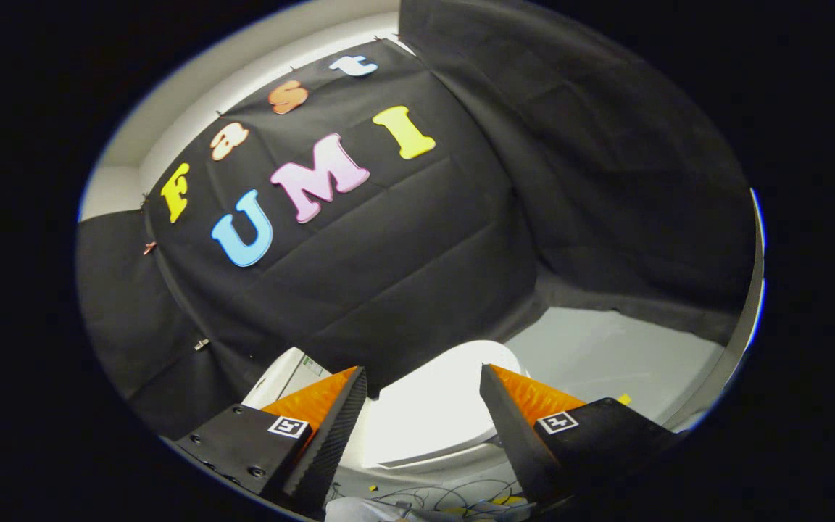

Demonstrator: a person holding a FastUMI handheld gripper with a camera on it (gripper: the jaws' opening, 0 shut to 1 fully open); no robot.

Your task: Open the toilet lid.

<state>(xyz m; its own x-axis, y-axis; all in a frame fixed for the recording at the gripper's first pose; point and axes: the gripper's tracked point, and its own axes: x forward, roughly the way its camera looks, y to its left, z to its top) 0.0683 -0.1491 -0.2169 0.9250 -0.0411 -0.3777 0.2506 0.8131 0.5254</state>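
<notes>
Ahead, low in the frame's centre, the glossy white plastic toilet lid (428,413) lies closed. Both orange-and-black fingers of the gripper (423,380) stand released, apart, touching nothing.

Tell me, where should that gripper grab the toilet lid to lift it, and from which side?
Probably at the front edge of the toilet lid, the rounded rim nearest the gripper, coming from the front. The lid lies shut and flat on the bowl, its far end by the tank where the hinge likely sits, so the near lip gives the most leverage. The fingers stand open, straddling the lid, touching nothing.
</notes>
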